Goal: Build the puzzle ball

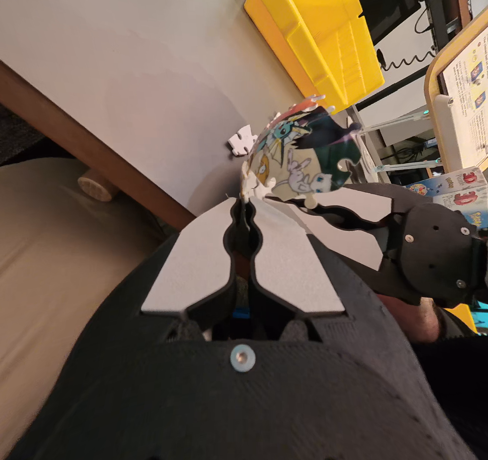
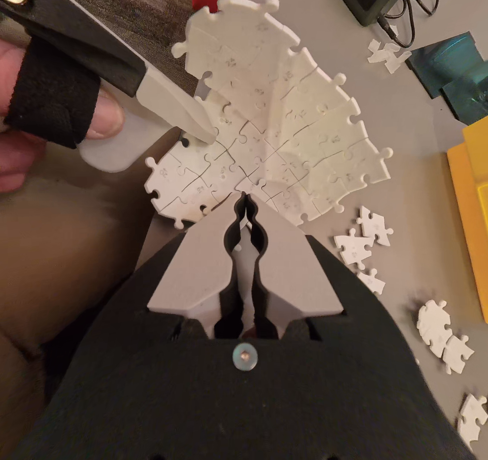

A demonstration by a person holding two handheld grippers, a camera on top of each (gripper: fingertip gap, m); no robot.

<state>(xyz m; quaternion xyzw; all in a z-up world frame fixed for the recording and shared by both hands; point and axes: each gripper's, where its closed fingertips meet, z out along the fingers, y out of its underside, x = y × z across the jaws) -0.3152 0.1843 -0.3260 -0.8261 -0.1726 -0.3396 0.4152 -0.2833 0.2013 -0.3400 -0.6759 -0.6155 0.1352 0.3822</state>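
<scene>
Right gripper (image 2: 245, 196): clenched on lower rim of puzzle shell (image 2: 264, 130) (white inner face showing).
Left gripper (image 1: 244, 204): clamped on shell's edge, aloft beside table (image 1: 132, 64).
Handling: light, thin, flexes; seams likely pop.
Hold: rims only.
Loose pieces (image 2: 353, 246): on table.

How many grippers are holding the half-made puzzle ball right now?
2. The left gripper pinches one edge of the puzzle ball. The right gripper pinches another part of its rim. Both are shut on it.
</scene>
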